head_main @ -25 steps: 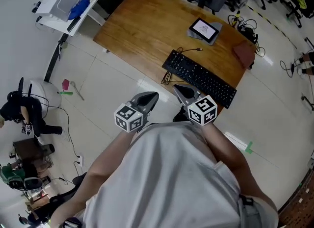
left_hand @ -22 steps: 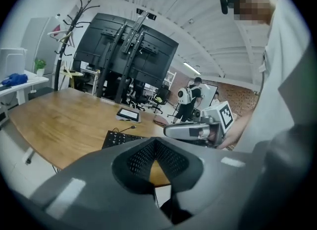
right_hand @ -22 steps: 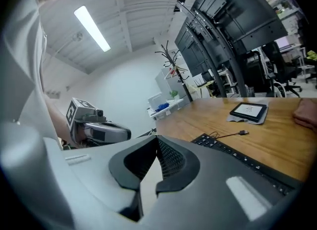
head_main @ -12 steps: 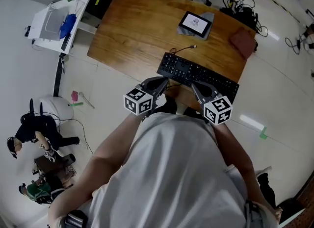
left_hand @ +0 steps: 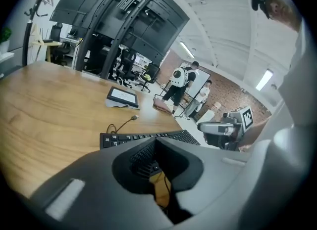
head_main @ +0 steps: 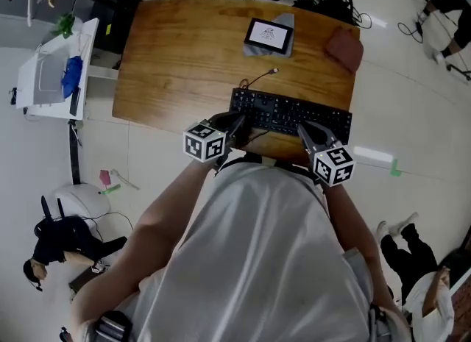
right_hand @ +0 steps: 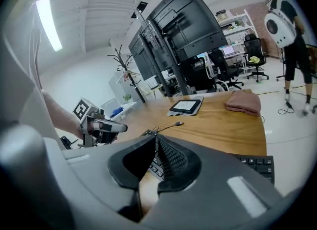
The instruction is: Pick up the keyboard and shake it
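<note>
Nearest the head camera is the person's grey shirt, with a forearm reaching out on either side. Each hand holds a claw angled down toward the near edge of the wooden surface.

The left claw is closed, its jaw tips meeting with nothing between them. It sits at the near left corner of the keyboard, and its own view looks through the hollow behind the tips onto the keys and the wood. The right claw is over the keyboard's near edge toward the right end. Its jaws have just been opening; the tips stand only a sliver apart and nothing is between them. Whether either claw touches the keyboard cannot be told.

The black keyboard lies flat on the surface, along the near edge and right of the middle, neither lifted nor gripped. Its cable loops from the back edge and ends in a loose plug on the wood.

Farther back, a tablet rests on a grey cloth. To its right, near the surface's far right corner, lies a folded reddish cloth.

Off the left side stands a white cart with something blue on it. In the left gripper view, people stand far across the room.
</note>
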A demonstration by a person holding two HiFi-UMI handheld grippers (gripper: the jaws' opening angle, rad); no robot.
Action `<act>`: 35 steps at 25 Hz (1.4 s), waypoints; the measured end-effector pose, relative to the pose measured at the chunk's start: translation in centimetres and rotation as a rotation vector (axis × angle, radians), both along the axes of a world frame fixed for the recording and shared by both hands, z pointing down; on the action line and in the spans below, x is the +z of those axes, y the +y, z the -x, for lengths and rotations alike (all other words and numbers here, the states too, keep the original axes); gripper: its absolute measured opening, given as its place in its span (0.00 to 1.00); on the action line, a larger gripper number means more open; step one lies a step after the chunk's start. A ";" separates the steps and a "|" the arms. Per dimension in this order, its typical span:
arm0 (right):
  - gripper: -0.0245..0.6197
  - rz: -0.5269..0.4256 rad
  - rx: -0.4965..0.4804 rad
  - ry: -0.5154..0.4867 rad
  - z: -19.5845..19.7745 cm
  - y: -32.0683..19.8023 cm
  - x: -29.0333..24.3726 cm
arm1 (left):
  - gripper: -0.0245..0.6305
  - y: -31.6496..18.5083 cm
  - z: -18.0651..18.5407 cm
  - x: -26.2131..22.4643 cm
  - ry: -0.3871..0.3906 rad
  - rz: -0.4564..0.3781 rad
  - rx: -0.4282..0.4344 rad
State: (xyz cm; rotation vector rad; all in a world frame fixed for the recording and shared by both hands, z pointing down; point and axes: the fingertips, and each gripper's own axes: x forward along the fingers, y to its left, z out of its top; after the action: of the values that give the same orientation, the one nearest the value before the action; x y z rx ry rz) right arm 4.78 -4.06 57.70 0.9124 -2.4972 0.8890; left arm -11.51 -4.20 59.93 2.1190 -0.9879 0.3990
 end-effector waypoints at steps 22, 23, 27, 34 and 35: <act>0.12 0.139 0.336 0.163 -8.5 0.2 5.2 | 0.26 -0.6 6.1 6.0 0.088 0.237 -0.021; 0.12 0.143 0.348 0.164 -9.0 0.2 5.5 | 0.26 -0.4 6.4 6.4 0.080 0.253 -0.021; 0.14 0.158 0.395 0.176 -12.1 0.3 6.2 | 0.28 0.4 6.7 7.7 0.042 0.300 -0.010; 0.22 0.204 0.438 0.224 -18.3 0.0 8.0 | 0.31 1.0 5.9 7.9 0.043 0.337 -0.016; 0.23 0.220 0.444 0.226 -19.1 -0.1 8.4 | 0.32 1.1 5.8 7.8 0.042 0.340 -0.015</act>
State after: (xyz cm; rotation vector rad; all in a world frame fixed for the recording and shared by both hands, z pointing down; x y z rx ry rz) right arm 23.88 -4.18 66.11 1.4287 -1.9917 1.0953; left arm -17.26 -3.15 67.78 1.8053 -0.8454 0.4761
